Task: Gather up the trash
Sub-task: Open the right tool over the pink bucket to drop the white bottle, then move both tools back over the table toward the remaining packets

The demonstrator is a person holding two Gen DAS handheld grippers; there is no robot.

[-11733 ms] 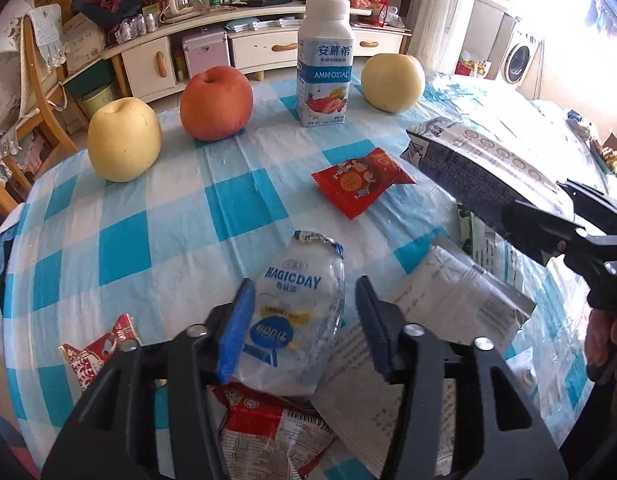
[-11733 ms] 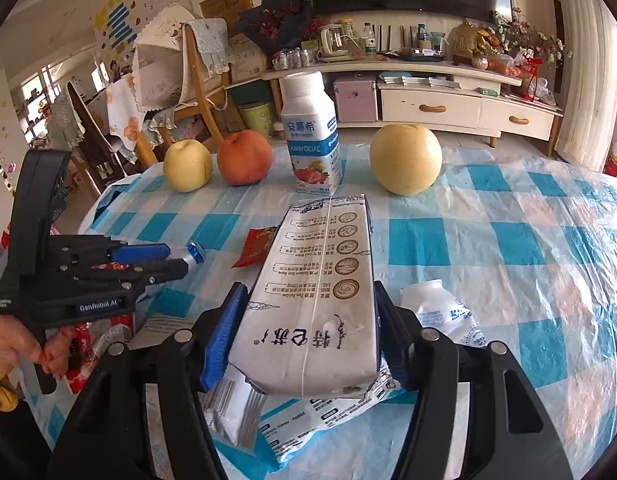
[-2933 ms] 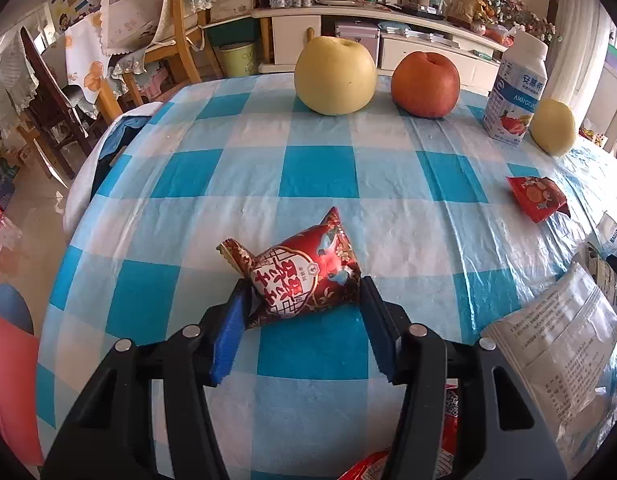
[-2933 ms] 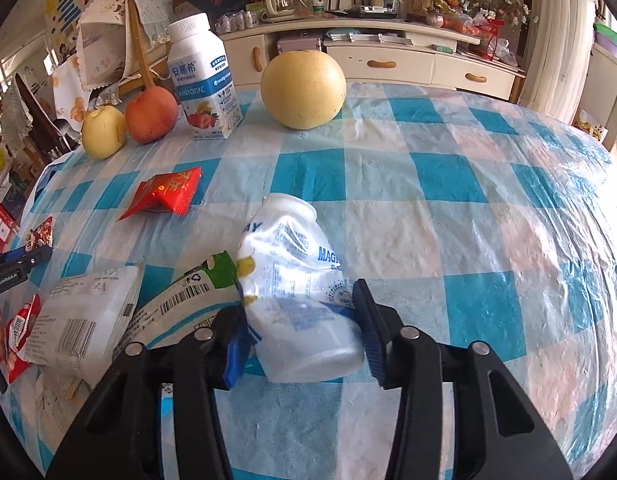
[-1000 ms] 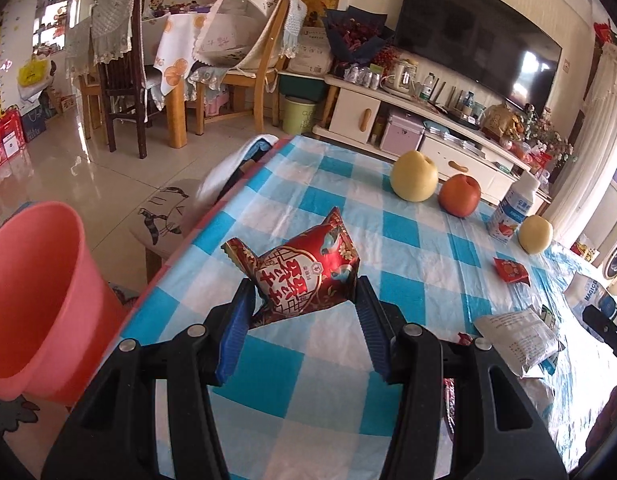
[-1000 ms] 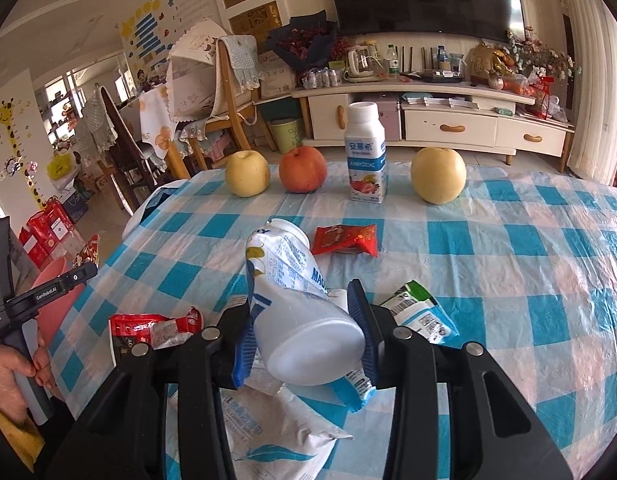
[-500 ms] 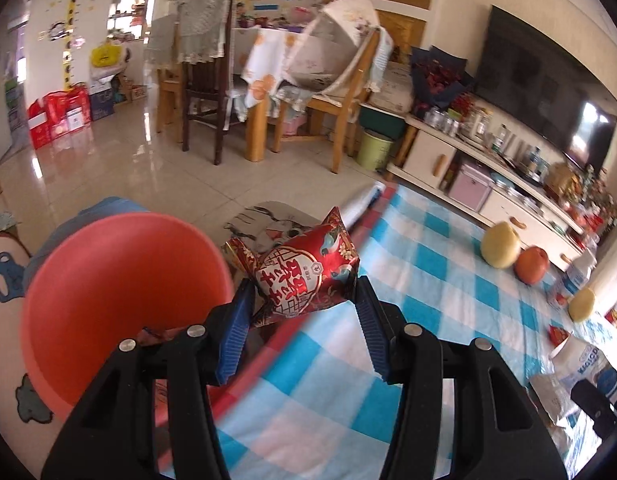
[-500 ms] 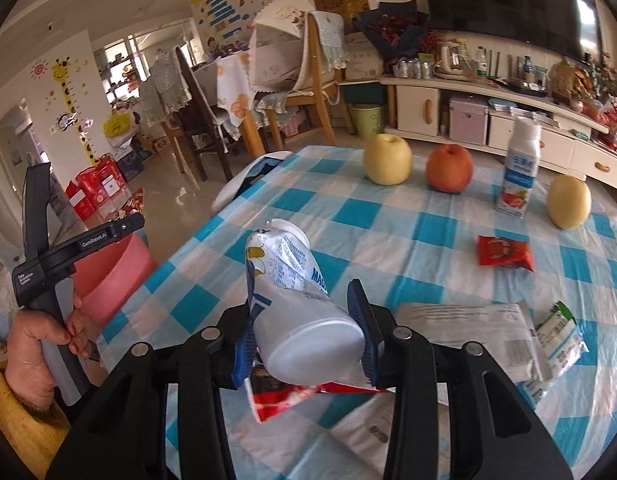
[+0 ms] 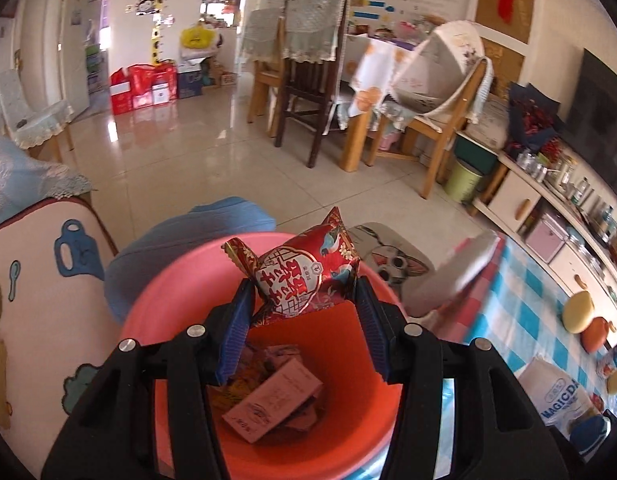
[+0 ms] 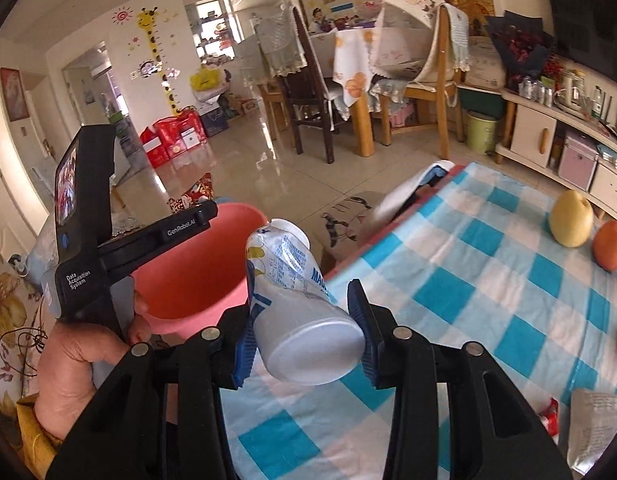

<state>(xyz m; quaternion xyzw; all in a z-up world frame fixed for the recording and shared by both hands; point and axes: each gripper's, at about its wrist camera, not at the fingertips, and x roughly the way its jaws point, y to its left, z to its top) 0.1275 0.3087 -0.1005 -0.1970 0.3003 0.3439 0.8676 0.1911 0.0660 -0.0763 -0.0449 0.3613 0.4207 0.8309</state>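
My left gripper [image 9: 304, 312] is shut on a red snack packet [image 9: 304, 276] and holds it right above the pink bucket [image 9: 164, 296], which has several wrappers and a small carton [image 9: 272, 400] in its bottom. My right gripper [image 10: 304, 328] is shut on a crushed white Magicday bottle [image 10: 296, 292] over the table's left edge. In the right wrist view the left gripper [image 10: 204, 208] reaches over the bucket [image 10: 196, 264], held by a person's hand [image 10: 76, 364].
The blue-checked table [image 10: 480, 288] carries a yellow pear [image 10: 570, 218], a red apple [image 10: 610, 246] and loose wrappers [image 10: 596, 420] at its right. A cat-print cushion [image 9: 392, 260] lies beside the bucket. Chairs [image 9: 308, 80] and tiled floor lie beyond.
My left gripper has swung left off the table with the red packet, now directly over the bucket. My right gripper has carried the bottle left to the table's edge near the bucket.
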